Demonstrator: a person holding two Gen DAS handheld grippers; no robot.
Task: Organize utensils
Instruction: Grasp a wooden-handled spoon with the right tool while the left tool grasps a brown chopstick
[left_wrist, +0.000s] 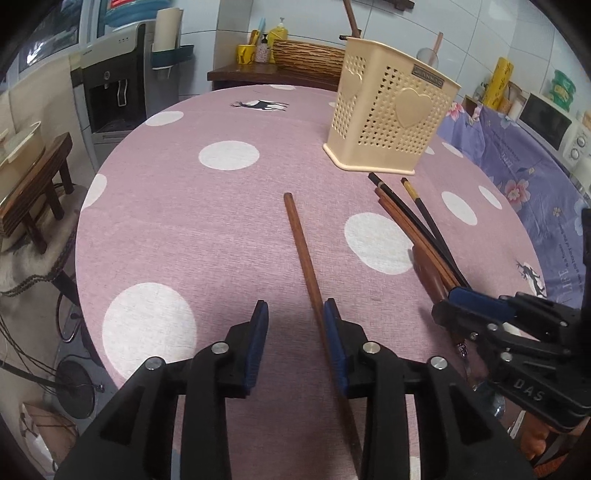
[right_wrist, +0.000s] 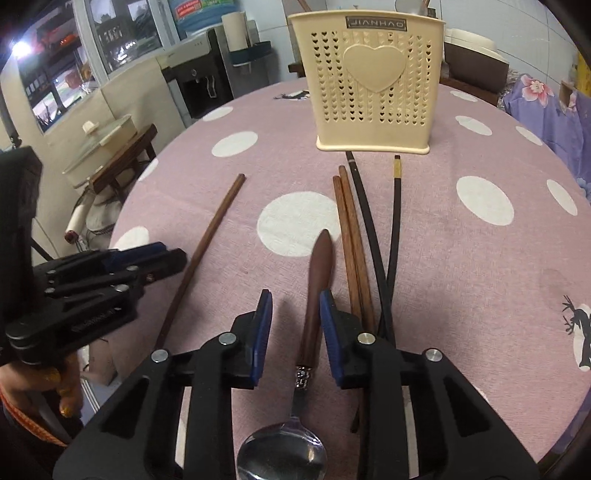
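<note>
A cream perforated utensil holder stands upright at the far side of the pink dotted table. A single brown chopstick lies alone; my open left gripper hovers over it, the stick beside its right finger. A wooden-handled metal spoon lies between the fingers of my open right gripper, not clamped. Two brown chopsticks and two black chopsticks lie just right of the spoon, and show in the left wrist view.
The round table drops off at its left edge to a wooden stool and a water dispenser. A purple floral cloth and a microwave lie to the right. A side table with a wicker basket stands behind.
</note>
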